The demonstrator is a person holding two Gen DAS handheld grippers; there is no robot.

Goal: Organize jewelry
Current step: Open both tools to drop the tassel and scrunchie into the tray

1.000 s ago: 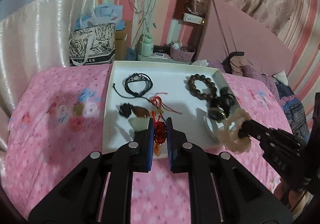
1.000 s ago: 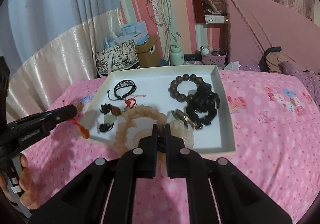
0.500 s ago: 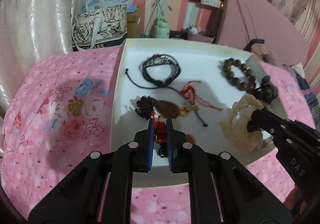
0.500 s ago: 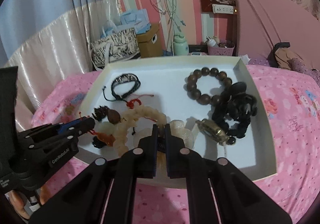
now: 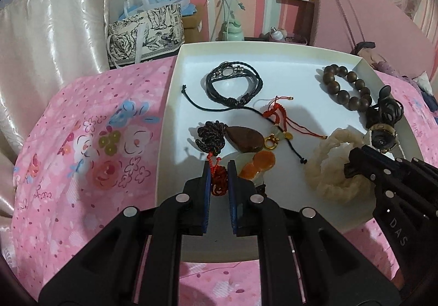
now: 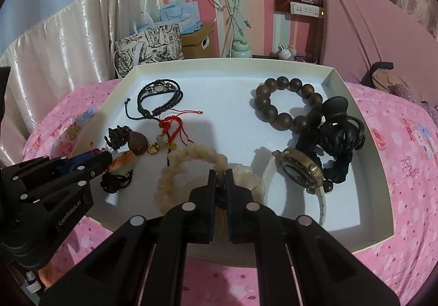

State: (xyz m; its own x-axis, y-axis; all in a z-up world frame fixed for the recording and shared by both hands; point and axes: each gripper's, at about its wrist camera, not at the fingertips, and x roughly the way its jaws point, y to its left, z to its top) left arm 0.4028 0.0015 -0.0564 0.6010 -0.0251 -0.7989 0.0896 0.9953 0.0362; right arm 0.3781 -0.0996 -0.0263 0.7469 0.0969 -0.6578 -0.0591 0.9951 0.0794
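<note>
A white tray (image 5: 169, 114) lies on the bed with jewelry in it. My left gripper (image 5: 219, 169) is shut on the red knotted cord (image 5: 219, 180) of an orange stone pendant (image 5: 260, 163), which rests on the tray floor at the near left. To its right, my right gripper (image 6: 219, 174) is shut on a cream bead bracelet (image 6: 175, 169) that also lies on the tray floor. In the tray (image 6: 364, 125) are also a black cord bracelet (image 6: 160, 95), a brown bead bracelet (image 6: 284, 103), a brown teardrop pendant (image 5: 243, 139) and a watch (image 6: 298, 166).
A black hair claw (image 6: 342, 128) sits beside the watch at the tray's right wall. A red cord charm (image 5: 276, 114) lies mid-tray. The tray rests on a pink floral bedsheet (image 5: 82, 155). A patterned tote bag (image 5: 145, 29), curtains and a pink headboard stand behind.
Both grippers have come down and forward over the tray, each still shut on its piece. The orange pendant and the cream bracelet now rest on the tray floor.
</note>
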